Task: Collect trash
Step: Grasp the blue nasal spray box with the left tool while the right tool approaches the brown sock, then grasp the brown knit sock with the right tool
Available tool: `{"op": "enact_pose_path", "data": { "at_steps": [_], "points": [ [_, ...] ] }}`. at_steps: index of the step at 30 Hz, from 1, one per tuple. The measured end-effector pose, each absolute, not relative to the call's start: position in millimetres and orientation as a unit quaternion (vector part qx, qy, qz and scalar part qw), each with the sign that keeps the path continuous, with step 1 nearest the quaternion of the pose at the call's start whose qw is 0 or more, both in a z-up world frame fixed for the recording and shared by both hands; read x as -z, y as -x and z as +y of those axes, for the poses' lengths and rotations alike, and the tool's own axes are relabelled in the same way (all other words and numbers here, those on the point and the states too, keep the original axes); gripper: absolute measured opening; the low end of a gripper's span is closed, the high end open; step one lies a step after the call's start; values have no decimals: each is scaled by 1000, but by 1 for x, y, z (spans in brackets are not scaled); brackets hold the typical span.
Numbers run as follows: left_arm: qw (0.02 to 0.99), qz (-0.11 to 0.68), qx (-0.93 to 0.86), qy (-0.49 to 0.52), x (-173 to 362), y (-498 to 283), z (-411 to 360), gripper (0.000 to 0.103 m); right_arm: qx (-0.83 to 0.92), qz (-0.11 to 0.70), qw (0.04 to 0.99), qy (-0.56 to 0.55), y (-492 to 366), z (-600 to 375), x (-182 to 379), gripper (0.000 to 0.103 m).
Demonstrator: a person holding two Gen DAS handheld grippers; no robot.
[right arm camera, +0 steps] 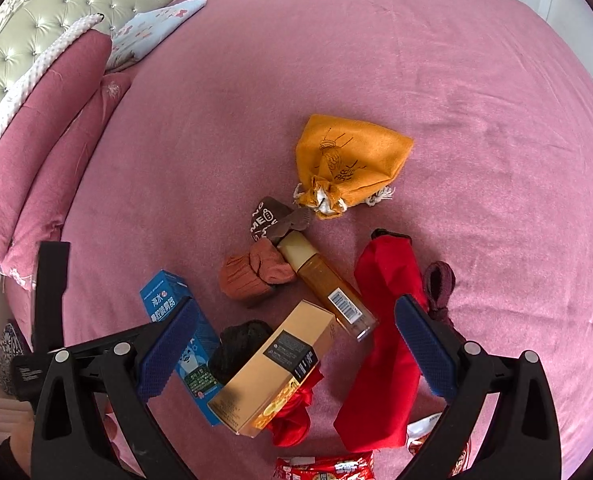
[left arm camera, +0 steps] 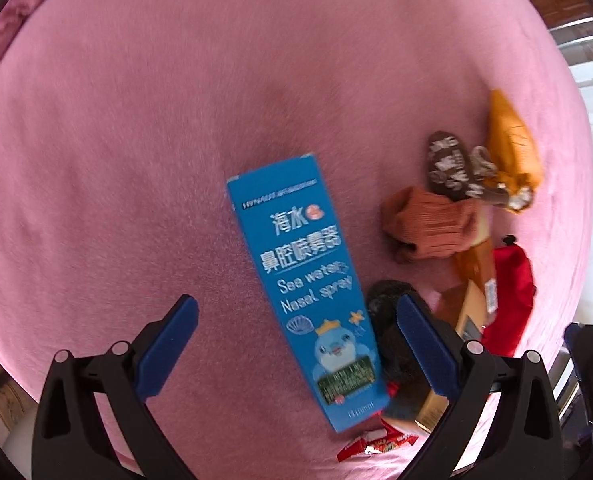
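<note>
Pink bedspread (left arm camera: 176,120), blue nasal spray box (left arm camera: 308,296) lying between spread-apart left tongs (left arm camera: 296,344), right tongs (right arm camera: 296,344) apart too

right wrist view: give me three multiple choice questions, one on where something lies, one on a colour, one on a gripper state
1. The amber bottle lies between:
A. rust sock and red umbrella
B. two pillows
C. blue box and headboard

2. The drawstring pouch is:
A. green
B. orange
C. white

3. The right gripper is:
A. shut on the gold box
B. shut on the bottle
C. open, holding nothing

Answers:
1 A: the rust sock touches the bottle's left side and the red umbrella lies to its right.
2 B: its cloth is plainly orange.
3 C: the fingers stand wide apart above the gold box.
</note>
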State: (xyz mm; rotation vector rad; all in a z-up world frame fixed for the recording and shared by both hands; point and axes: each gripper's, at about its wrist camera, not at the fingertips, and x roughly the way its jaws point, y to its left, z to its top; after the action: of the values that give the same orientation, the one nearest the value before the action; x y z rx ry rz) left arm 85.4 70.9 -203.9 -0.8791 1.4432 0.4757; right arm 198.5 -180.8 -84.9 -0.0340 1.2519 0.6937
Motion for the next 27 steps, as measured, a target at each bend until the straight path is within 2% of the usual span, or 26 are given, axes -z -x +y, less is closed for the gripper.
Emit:
{"op": "enact_pose_path", "data": {
  "at_steps": [3, 4, 5, 6, 8, 13, 23, 27],
  "points": [
    [621, 634, -211, 410, 219, -85, 72, 97, -321, 575, 752, 18, -203, -175, 90, 95],
    [617, 635, -209, 416, 223, -86, 72, 93, -323, 576, 751, 19, -205, -174, 91, 95],
    [611, 638, -208, 420, 229, -87, 71, 85, -323, 576, 751, 20, -206, -172, 93, 95],
    [607, 642, -208, 419, 233, -88, 71, 81, -324, 576, 750, 22, -207, -170, 95, 95],
    [599, 645, -203, 430, 241, -89, 70, 60, -324, 578, 748, 25, -209, -167, 98, 95],
    [592, 643, -214, 435, 244, -90, 72, 47, -335, 581, 742, 26, -211, -158, 103, 95],
    [628, 615, -189, 438, 214, -88, 99, 47, -360, 604, 710, 23, -210, -124, 122, 94],
    [629, 604, -194, 449, 204, -85, 114, 47, -353, 619, 700, 35, -211, -106, 136, 90]
  ]
}}
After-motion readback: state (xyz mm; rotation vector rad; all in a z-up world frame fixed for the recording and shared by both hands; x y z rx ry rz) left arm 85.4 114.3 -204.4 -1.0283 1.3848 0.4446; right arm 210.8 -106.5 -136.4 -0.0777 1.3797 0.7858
